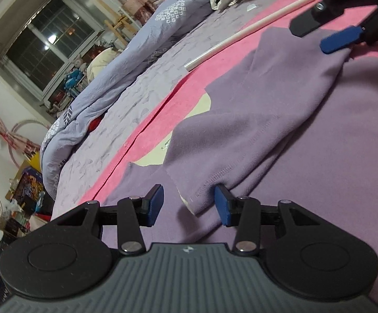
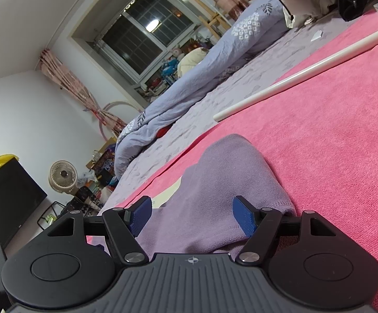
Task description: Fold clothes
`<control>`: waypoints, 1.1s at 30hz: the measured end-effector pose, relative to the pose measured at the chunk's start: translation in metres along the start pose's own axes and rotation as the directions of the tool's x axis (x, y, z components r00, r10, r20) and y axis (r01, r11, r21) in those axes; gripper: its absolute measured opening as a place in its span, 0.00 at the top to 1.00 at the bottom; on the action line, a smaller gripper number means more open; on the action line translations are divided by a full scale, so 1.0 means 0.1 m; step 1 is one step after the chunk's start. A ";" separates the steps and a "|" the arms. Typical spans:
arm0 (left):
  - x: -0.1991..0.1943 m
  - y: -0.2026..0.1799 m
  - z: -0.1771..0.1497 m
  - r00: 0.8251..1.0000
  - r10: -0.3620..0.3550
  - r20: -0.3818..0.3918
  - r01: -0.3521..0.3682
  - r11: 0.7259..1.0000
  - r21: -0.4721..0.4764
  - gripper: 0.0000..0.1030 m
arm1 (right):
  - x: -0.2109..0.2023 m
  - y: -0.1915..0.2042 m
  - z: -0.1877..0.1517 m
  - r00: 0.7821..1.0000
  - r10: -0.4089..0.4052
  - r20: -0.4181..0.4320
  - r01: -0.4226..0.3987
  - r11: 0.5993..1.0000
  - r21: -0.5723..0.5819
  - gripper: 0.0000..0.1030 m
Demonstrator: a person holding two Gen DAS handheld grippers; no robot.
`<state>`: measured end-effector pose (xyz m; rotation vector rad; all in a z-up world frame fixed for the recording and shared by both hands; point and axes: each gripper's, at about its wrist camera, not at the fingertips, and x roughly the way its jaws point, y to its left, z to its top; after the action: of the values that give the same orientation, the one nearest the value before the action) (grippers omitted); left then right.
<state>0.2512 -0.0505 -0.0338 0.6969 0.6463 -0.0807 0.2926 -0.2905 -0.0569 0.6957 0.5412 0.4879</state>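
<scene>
Looking along the left gripper (image 1: 189,204), I saw its two blue pads spread apart, low over the purple garment (image 1: 280,143), with a stitched hem of a folded flap lying between them and nothing pinched. The garment lay flat on a pink blanket (image 1: 163,120) spread across the bed, and a pale patch of the blanket's print showed beside the garment's edge. A white rod (image 1: 254,28) rested on the blanket farther off, well apart from the garment. At the top right of that view I could see the right gripper (image 1: 327,35), hovering at the garment's far sleeve, one blue pad touching or just above the cloth. From the right wrist view, the right gripper (image 2: 191,215) was also spread wide, its pads on either side of the sleeve end (image 2: 228,172), which humped up between them; the pads did not squeeze the cloth. The pink blanket (image 2: 332,143) filled the right of that view, with the rod (image 2: 306,70) across it. Beyond lay a rumpled blue quilt (image 2: 202,78), and past it a dark window (image 2: 142,31).
</scene>
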 end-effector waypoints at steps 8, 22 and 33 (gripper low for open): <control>0.18 0.70 -0.18 0.949 -0.316 0.006 0.273 0.810 -0.518 0.54 | 0.00 -0.02 0.01 1.000 0.002 -0.004 -0.002 1.000 0.000 0.31; 0.60 1.14 -0.42 0.829 -0.498 0.254 0.437 0.295 -0.850 0.55 | -0.01 -0.02 0.00 1.000 0.004 -0.004 -0.004 1.000 0.003 0.31; 0.67 1.04 -0.29 0.891 -0.413 0.190 0.341 0.333 -0.879 1.00 | -0.01 -0.01 0.00 1.000 0.005 -0.002 -0.005 1.000 0.003 0.31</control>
<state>0.3187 0.0573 -0.0295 -0.5566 0.7945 -0.1272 0.2924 -0.2918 -0.0579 0.7003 0.5420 0.4928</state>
